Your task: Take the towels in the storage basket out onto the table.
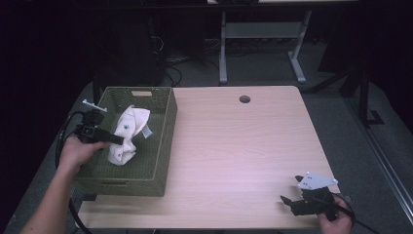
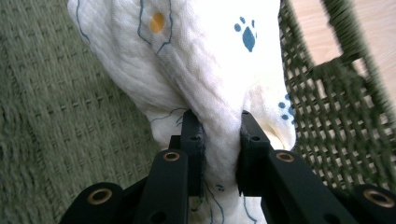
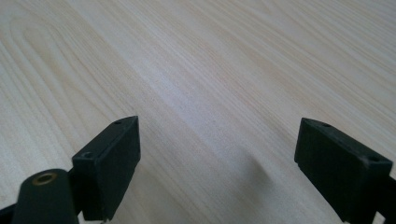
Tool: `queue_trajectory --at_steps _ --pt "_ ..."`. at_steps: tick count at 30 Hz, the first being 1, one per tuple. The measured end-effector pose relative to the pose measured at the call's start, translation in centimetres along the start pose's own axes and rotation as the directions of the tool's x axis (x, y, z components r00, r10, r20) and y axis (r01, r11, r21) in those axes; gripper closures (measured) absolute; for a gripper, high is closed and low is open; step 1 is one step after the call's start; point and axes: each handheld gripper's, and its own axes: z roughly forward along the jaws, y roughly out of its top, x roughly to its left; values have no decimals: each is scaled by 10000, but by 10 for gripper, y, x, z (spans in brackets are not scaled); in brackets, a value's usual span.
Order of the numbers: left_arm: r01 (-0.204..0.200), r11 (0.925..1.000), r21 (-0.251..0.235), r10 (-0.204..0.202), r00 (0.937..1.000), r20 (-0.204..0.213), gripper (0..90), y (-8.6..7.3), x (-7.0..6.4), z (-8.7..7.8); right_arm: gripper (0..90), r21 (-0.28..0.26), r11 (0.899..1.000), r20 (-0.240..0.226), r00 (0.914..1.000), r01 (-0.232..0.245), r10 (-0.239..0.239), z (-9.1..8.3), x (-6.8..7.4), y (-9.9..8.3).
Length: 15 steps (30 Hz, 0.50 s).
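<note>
The left gripper (image 2: 218,140) pinches a white printed cloth (image 2: 205,65) between its fingers, inside the green woven basket (image 1: 165,141). The right gripper (image 3: 217,154) hovers low over the bare wooden surface (image 3: 196,70), its fingers spread wide apart.

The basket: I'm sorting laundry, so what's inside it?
Inside the basket lies one white printed cloth, pinched by the left gripper. Whatever lies beneath the cloth is covered.
</note>
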Motion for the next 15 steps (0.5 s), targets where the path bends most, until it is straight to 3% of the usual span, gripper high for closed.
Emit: queue_trajectory --at_steps 15 --pt "-391 9980 -502 410 9985 371 760 6 -16 -19 140 -36 9999 145 9998 -96 97 -1 -2 -1"
